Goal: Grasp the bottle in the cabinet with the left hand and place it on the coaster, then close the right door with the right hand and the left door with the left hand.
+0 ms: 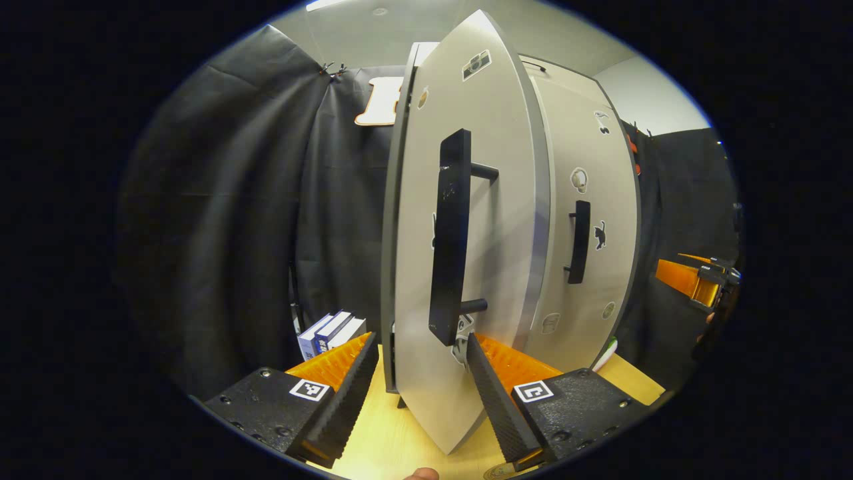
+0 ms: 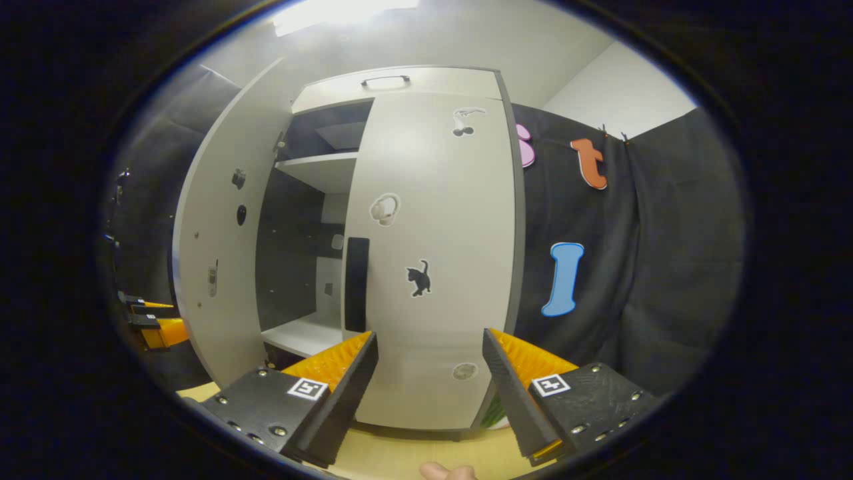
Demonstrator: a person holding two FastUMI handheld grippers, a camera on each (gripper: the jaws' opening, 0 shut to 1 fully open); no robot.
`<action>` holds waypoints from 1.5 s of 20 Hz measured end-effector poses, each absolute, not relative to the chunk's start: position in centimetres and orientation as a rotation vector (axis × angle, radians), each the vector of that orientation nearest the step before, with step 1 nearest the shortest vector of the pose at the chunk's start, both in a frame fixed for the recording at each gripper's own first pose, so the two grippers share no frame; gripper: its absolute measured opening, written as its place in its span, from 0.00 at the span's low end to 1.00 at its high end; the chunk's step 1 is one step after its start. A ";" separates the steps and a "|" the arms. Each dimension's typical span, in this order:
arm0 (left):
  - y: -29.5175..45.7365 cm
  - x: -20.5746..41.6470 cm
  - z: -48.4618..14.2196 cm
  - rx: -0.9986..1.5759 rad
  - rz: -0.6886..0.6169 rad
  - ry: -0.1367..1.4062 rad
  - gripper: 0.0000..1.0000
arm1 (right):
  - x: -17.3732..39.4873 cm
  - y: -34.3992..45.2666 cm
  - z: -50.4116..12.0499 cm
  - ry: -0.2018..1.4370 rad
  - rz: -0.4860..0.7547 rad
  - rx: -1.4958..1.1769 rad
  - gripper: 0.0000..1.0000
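Grey left door (image 1: pixel 466 267) ajar, right door (image 2: pixel 433 267) closed; both claws released, stickers wordless.

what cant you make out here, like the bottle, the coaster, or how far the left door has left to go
- Bottle and coaster: neither can be made out.
- Cabinet interior: in the left gripper view the left door blocks it; in the right gripper view the right door covers half.
- Books: titles too small.

No legible text: square coded markers on both grippers' fingers (image 1: pixel 311 390) carry no letters, the books' (image 1: pixel 331 331) spine print is too small to read, and the doors' (image 1: pixel 466 220) stickers (image 2: pixel 419 278) are pictures only.
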State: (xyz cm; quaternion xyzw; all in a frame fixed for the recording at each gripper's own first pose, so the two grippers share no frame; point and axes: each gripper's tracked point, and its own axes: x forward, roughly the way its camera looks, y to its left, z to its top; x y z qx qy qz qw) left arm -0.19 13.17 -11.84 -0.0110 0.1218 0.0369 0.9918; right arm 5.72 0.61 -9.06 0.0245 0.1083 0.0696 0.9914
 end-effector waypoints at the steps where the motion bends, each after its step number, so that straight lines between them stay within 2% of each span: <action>1: 12.6 0.1 -11.7 -0.023 0.064 0.244 0.86 | 5.7 0.0 -9.0 0.217 0.129 0.048 0.96; 4: 11.0 1.1 -12.0 -0.041 0.032 0.246 0.86 | 5.6 -2.0 -9.0 0.217 0.099 0.048 0.93; 14: 4.4 4.6 -11.8 -0.020 -0.111 0.232 0.86 | 5.3 -5.5 -9.9 0.234 0.021 0.057 0.96; 30: 3.4 5.8 -11.6 -0.018 -0.118 0.228 0.86 | 5.9 -5.7 -10.6 0.242 0.023 0.057 0.95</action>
